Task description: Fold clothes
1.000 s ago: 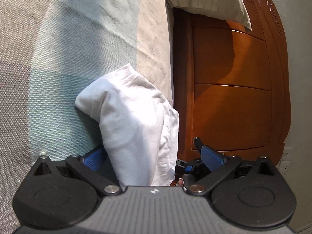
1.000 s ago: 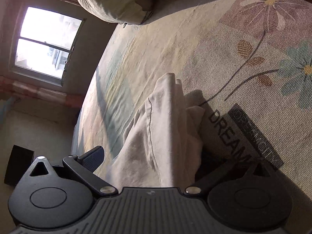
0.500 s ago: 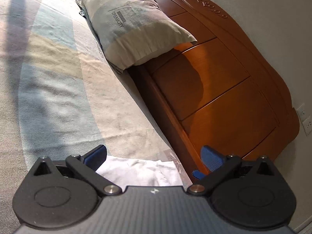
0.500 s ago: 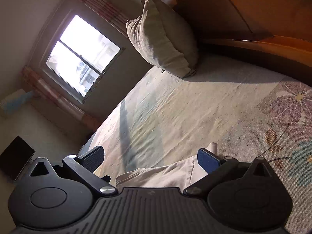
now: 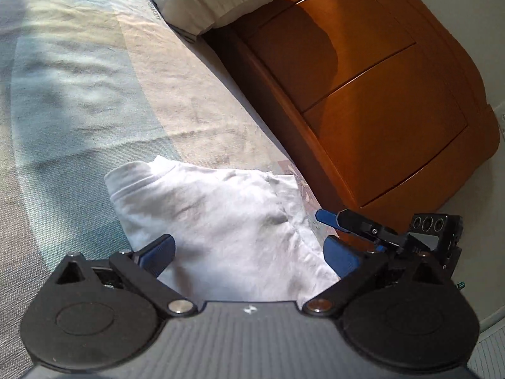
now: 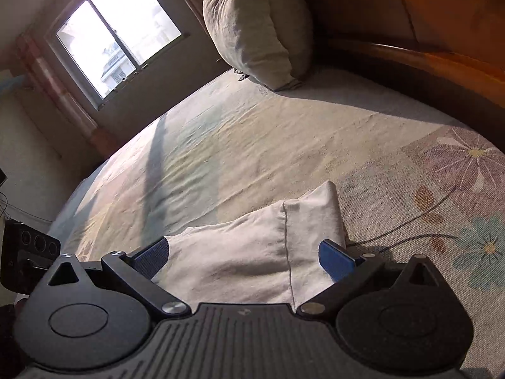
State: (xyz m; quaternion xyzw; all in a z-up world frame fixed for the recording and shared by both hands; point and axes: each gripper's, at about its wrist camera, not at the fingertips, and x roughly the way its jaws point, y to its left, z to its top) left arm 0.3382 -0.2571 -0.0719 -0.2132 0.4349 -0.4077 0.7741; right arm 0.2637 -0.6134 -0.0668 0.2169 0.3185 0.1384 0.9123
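Jaws wide on both my grippers, nothing pinched. My left gripper [image 5: 249, 251] sits with the white garment [image 5: 221, 221] lying slack between its blue pads, low centre of frame; my right gripper [image 6: 243, 257] frames the same cloth [image 6: 252, 249] the same way. Garment is a compact bundle on the bedspread [image 5: 79, 94], near the headboard-side edge.

Judgement: fold looks about done. If I re-grip, take one clean edge per side and lay it flat, no dragging the stack.

Left view only: my right gripper [image 5: 328, 218] poking in at lower right, headboard panels [image 5: 363, 94] at right, neckline-like edge at the cloth's far end. Right view only: seam down the cloth, flower print [image 6: 467, 161] at right, pillow [image 6: 262, 28] top centre, window [image 6: 116, 44] upper left.
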